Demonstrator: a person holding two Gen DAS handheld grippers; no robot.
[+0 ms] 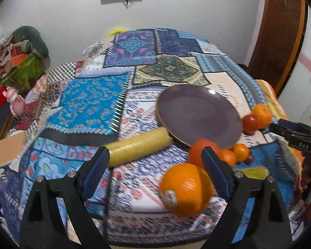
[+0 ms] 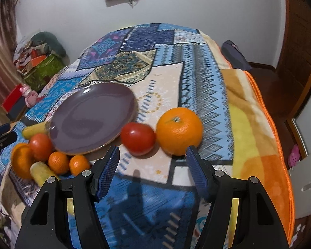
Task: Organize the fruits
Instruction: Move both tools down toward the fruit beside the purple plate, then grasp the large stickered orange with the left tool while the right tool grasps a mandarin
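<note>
An empty purple plate (image 1: 199, 115) (image 2: 93, 118) lies on the patterned bedspread. My left gripper (image 1: 155, 155) is open, above a large orange with a sticker (image 1: 184, 188), which lies just inside its right finger. Behind it are a red-orange fruit (image 1: 197, 149), two small oranges (image 1: 235, 153) and a yellow corn cob (image 1: 139, 147). My right gripper (image 2: 152, 155) is open, just short of a red tomato (image 2: 137, 138) and a big orange (image 2: 179, 129). In the right wrist view the other fruits cluster at the left (image 2: 58, 161), with a second yellow cob (image 2: 41, 174).
The bed's patchwork cover (image 2: 201, 78) ends in an orange-edged blanket (image 2: 265, 124) at the right. Boxes and clutter (image 1: 22, 66) stand at the far left by the wall. A pink toy (image 1: 15, 101) lies at the left bed edge.
</note>
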